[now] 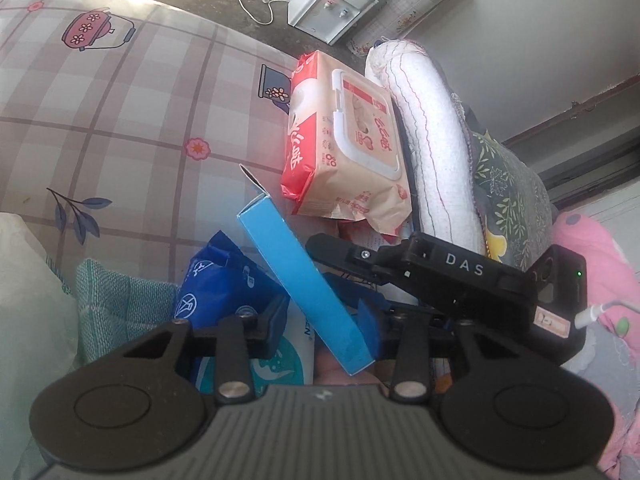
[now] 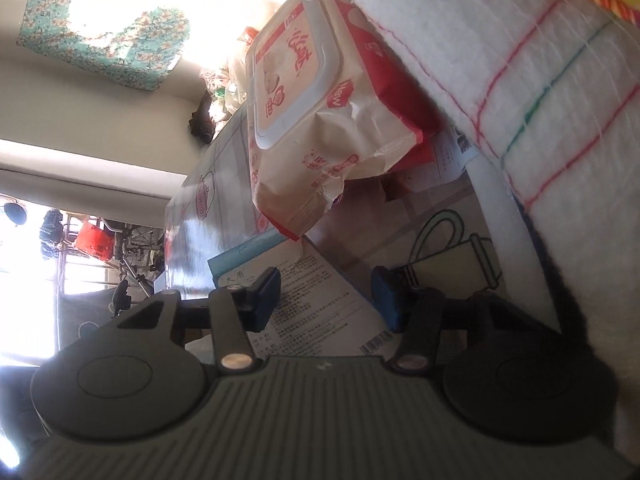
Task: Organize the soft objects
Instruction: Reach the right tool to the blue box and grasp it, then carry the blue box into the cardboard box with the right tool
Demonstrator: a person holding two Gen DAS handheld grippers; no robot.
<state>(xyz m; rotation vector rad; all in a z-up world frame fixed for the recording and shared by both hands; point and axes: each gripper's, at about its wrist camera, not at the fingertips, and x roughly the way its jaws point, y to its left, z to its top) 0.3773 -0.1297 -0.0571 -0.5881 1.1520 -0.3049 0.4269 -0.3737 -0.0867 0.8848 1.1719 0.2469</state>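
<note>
A flat blue box stands tilted on edge between the jaws of my left gripper; the jaws look wider than the box, so they are open around it. A blue soft pack lies just left of it. A red and beige wet-wipe pack leans against a rolled white towel. My right gripper is open, with the box's printed face between its jaws. It also shows in the left wrist view. The wipe pack and towel are close ahead.
All lies on a checked bedsheet. A green checked cloth is at the left, a floral cushion and pink fabric at the right. A white water dispenser stands on the floor beyond.
</note>
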